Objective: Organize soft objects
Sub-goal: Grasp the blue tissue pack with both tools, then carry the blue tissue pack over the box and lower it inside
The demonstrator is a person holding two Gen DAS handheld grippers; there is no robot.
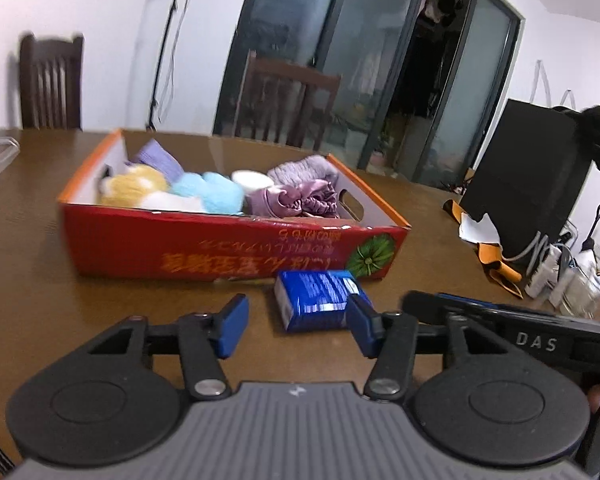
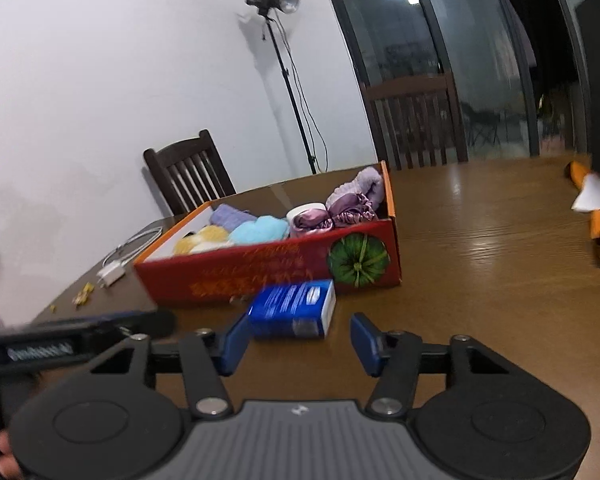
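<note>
A red cardboard box (image 1: pixel 228 252) (image 2: pixel 268 268) stands on the brown table and holds soft items. In it are a yellow plush (image 1: pixel 134 188), a light blue fluffy piece (image 1: pixel 212 194) (image 2: pixel 260 230), purple cloths (image 1: pixel 304 168) and a satin scrunchie (image 1: pixel 300 200) (image 2: pixel 348 206). A blue packet (image 1: pixel 314 304) (image 2: pixel 292 310) lies on the table just in front of the box. My left gripper (image 1: pixel 298 322) is open, with the packet just beyond its tips near the right finger. My right gripper (image 2: pixel 300 340) is open too, its left finger overlapping the packet's end.
A black case (image 1: pixel 532 176) with orange items and cables stands at the right of the table. A white charger and cable (image 2: pixel 118 264) lie left of the box. Dark wooden chairs (image 2: pixel 188 176) and a light stand (image 2: pixel 284 80) stand behind the table.
</note>
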